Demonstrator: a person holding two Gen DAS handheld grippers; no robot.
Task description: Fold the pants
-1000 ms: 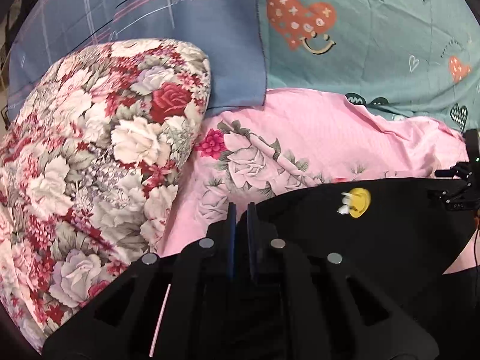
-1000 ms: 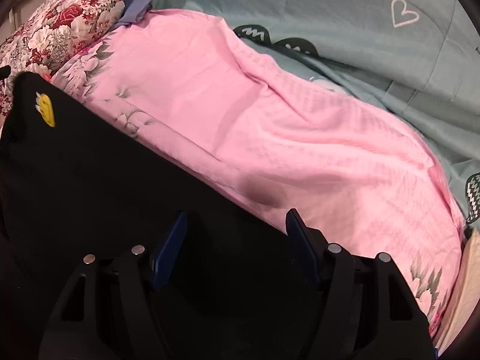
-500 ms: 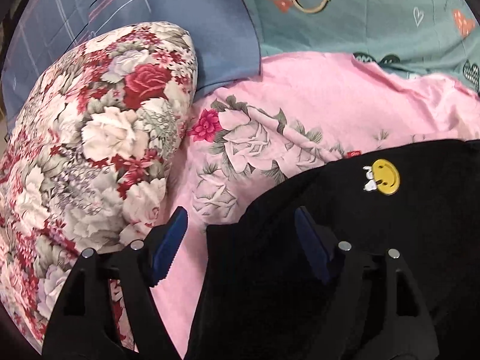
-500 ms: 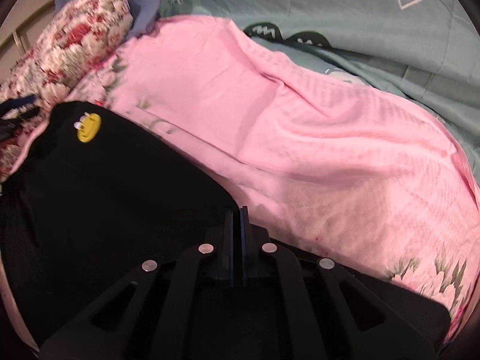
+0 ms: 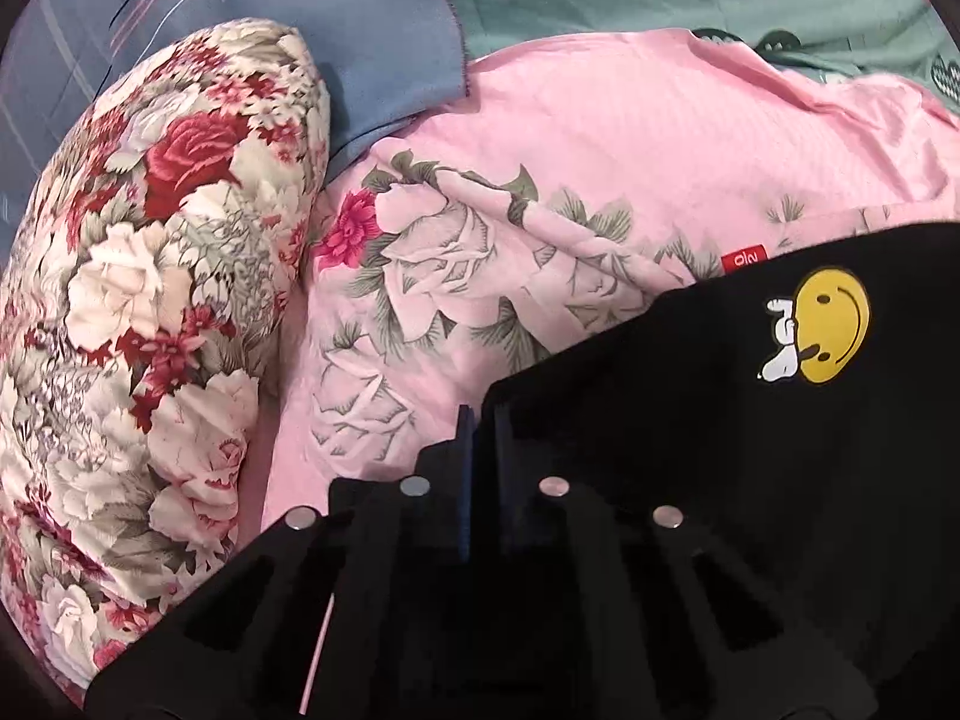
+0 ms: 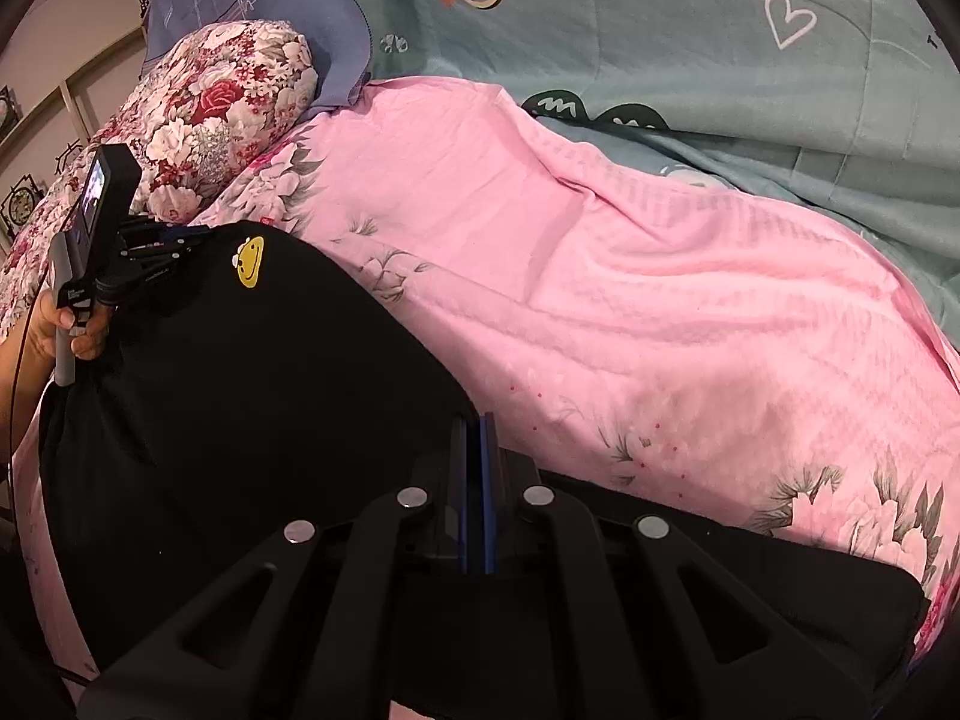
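While both grippers pinched the black pants (image 6: pixel 252 396), the left gripper (image 5: pixel 480 426) held a corner with fingers closed on the cloth, and the right gripper (image 6: pixel 474 432) clamped another edge the same way. Between them the pants lay spread on the pink sheet (image 6: pixel 630 276), smiley patch (image 5: pixel 831 333) up. Beyond sat a floral pillow (image 5: pixel 150 276), then a teal quilt (image 6: pixel 660 36)

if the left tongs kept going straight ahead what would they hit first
Probably the pink bedsheet just past the edge of the black pants that the left tongs are shut on; depth is hard to judge.
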